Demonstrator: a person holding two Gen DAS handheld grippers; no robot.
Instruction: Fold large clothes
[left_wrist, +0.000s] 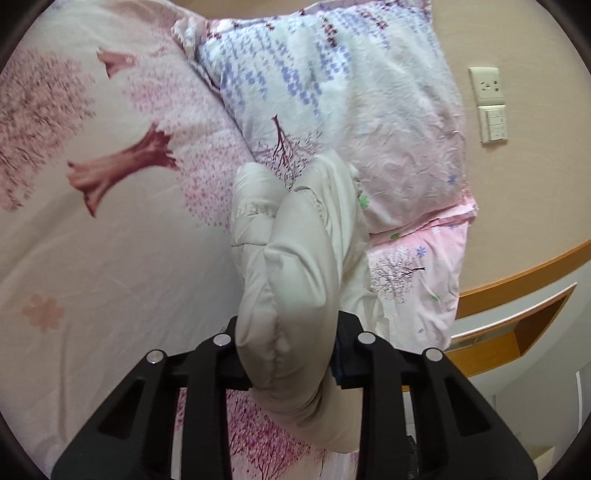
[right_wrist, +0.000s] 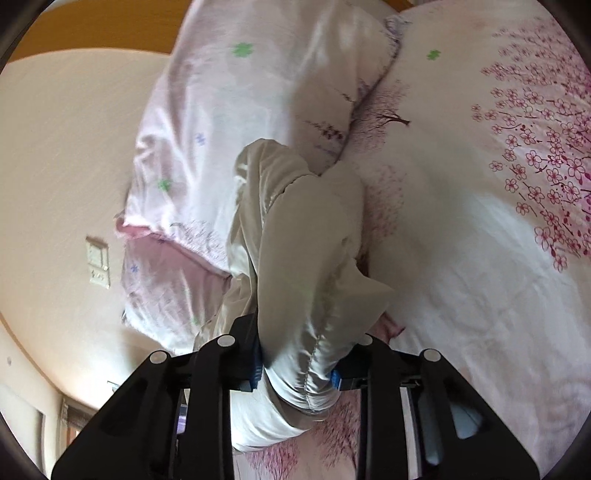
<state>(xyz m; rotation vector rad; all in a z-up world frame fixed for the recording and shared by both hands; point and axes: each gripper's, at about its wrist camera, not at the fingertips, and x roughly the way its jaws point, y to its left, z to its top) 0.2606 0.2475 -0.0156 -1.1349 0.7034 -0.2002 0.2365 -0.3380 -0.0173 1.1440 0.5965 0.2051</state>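
A puffy cream quilted garment (left_wrist: 295, 266) bulges up between the black fingers of my left gripper (left_wrist: 290, 354), which is shut on a thick fold of it. The fabric runs from the jaws toward the pillow. In the right wrist view another padded fold of the same cream garment (right_wrist: 303, 258) is pinched by my right gripper (right_wrist: 299, 365), its blue pads pressing on both sides. The rest of the garment is hidden behind these folds. Both views are tilted, and the garment hangs over a floral bed sheet (left_wrist: 110, 240).
A floral pillow (left_wrist: 332, 92) lies just beyond the garment, with a pink one (left_wrist: 417, 273) under it. A beige wall with a socket and switch plate (left_wrist: 489, 103) rises behind. A wooden bedside shelf (left_wrist: 517, 325) stands at right. The pink blossom sheet (right_wrist: 498, 221) spreads wide.
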